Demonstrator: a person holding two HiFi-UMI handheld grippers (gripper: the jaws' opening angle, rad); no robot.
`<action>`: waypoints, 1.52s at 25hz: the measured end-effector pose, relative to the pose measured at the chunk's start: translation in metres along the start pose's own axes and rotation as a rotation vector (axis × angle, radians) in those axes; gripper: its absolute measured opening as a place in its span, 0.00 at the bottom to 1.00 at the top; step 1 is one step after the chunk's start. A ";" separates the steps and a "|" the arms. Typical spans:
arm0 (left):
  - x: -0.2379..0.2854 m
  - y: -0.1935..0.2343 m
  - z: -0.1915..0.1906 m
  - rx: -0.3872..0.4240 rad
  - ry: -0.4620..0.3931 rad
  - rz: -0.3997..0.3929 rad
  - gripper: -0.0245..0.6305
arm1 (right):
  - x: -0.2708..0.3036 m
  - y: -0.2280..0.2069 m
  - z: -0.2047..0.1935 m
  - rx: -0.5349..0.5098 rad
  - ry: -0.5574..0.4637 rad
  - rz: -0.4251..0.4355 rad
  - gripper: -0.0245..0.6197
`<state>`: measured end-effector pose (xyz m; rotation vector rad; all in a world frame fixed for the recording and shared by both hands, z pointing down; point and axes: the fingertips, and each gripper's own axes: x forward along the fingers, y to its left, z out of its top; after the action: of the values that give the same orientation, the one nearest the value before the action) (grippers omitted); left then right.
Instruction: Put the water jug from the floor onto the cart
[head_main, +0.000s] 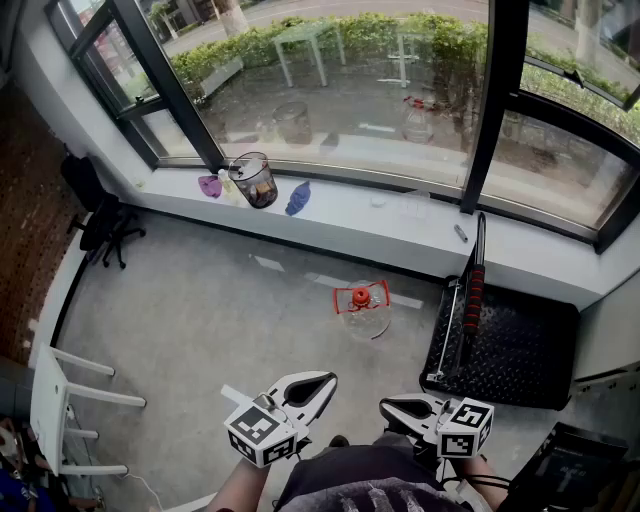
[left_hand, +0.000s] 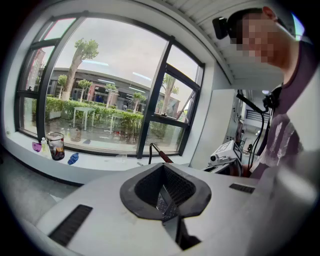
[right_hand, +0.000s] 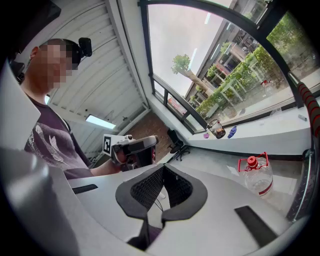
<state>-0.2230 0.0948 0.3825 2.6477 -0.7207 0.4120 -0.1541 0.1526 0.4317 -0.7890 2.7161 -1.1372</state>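
Zero steps done as far as pics show: left gripper (head_main: 308, 388) and right gripper (head_main: 403, 408) sit at the bottom centre of the head view, both w/ jaws closed on nothing, well apart from the jug (head_main: 362, 318). Jug stands on the floor (head_main: 200, 320) at mid-frame, near the left edge of the cart (head_main: 520, 345) at centre right, not touching it. Still to do, I'd say: reach in, grab it (prob. by the red handle (head_main: 338, 299)), lift, set it on the cart deck. Jug is upright, long axis vertical, red cap (head_main: 360, 296) pointing up, base flat on the floor
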 end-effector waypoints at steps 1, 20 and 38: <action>0.005 -0.002 0.002 -0.001 -0.002 0.005 0.03 | -0.004 -0.004 0.003 0.005 0.003 0.008 0.04; 0.074 0.081 0.029 -0.026 -0.072 -0.042 0.03 | 0.012 -0.079 0.061 -0.050 0.072 -0.132 0.04; 0.090 0.255 0.018 -0.113 -0.015 -0.148 0.03 | 0.132 -0.155 0.097 0.026 0.202 -0.378 0.04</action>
<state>-0.2814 -0.1560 0.4682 2.5788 -0.5318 0.3014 -0.1750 -0.0660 0.4831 -1.2906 2.7774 -1.3885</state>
